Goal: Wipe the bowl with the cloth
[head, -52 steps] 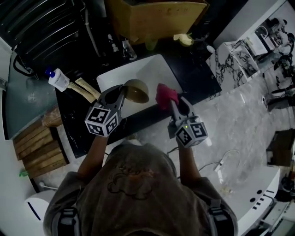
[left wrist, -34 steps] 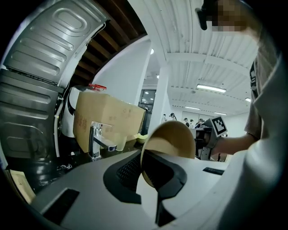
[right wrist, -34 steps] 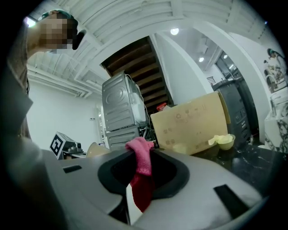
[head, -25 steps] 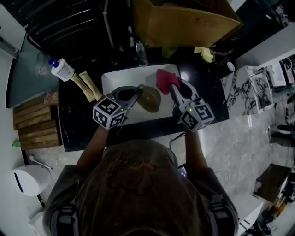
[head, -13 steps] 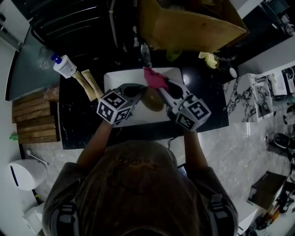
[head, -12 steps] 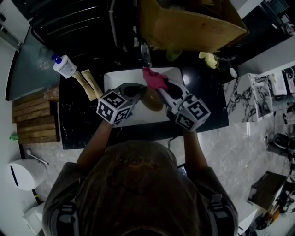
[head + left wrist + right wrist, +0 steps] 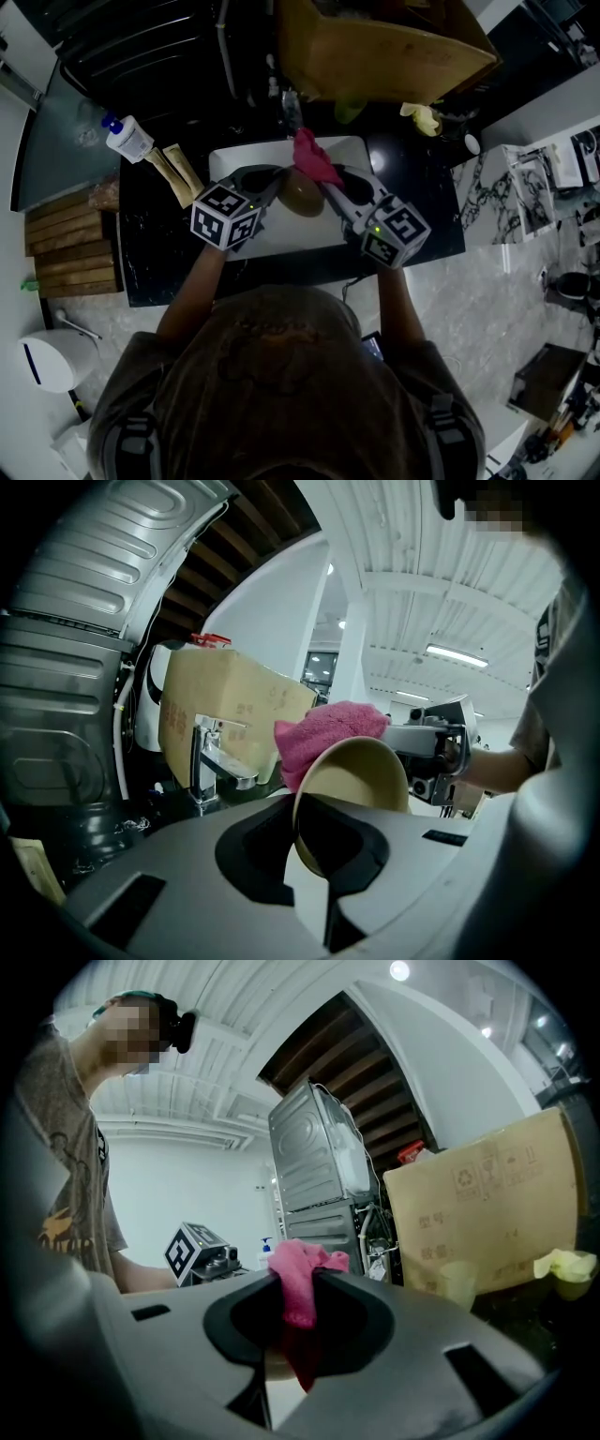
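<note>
1. A black countertop (image 7: pixel 150 253) holds a white sink (image 7: pixel 281 242).
2. Left of the sink: a blue-capped white bottle (image 7: pixel 125 139) and two tan packets (image 7: pixel 174 172), possibly sticks.
3. Behind the sink: a cardboard box (image 7: pixel 375 47).

Fluffy pink cloth (image 7: pixel 328 733), smooth matt tan bowl (image 7: pixel 361 780), shiny metal faucet (image 7: pixel 211 757), matt cardboard box (image 7: pixel 234 714).

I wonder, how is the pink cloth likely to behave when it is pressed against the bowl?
Probably floppy: the pink cloth bunches above the right hand-held gripper and droops below its jaws. It looks fluffy behind the bowl, so it is likely light and soft, moulding to the rim rather than sliding off.
</note>
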The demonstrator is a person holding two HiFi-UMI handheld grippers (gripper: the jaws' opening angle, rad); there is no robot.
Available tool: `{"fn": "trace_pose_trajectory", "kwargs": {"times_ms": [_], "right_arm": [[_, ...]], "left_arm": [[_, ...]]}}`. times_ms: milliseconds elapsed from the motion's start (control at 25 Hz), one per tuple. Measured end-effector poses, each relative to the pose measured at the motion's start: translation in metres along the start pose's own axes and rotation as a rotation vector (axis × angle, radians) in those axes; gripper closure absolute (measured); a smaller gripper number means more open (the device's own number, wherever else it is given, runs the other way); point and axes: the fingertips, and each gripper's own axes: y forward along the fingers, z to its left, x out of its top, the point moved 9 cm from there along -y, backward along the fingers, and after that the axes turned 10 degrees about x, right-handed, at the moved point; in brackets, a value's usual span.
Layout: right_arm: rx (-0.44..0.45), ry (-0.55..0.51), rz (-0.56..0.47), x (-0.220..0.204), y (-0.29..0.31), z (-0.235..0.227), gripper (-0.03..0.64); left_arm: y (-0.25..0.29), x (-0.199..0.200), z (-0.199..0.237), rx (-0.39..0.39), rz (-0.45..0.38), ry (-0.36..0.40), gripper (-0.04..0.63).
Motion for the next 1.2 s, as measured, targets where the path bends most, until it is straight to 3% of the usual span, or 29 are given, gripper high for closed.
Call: {"fn": "trace_pose_trajectory", "kwargs": {"times_ms": [600, 1200], "right_arm": [[0.005, 0.035, 0.055, -0.021, -0.015, 0.012, 0.538], [-0.008, 0.162, 0.006, -0.052, -0.011, 0.024, 0.538]], "left_arm": [[-0.002, 0.0, 0.02, 0.085, -0.035, -0.058, 0.58], [-0.007, 0.01, 0.028, 0.127, -0.086, -0.122, 0.58]]}}
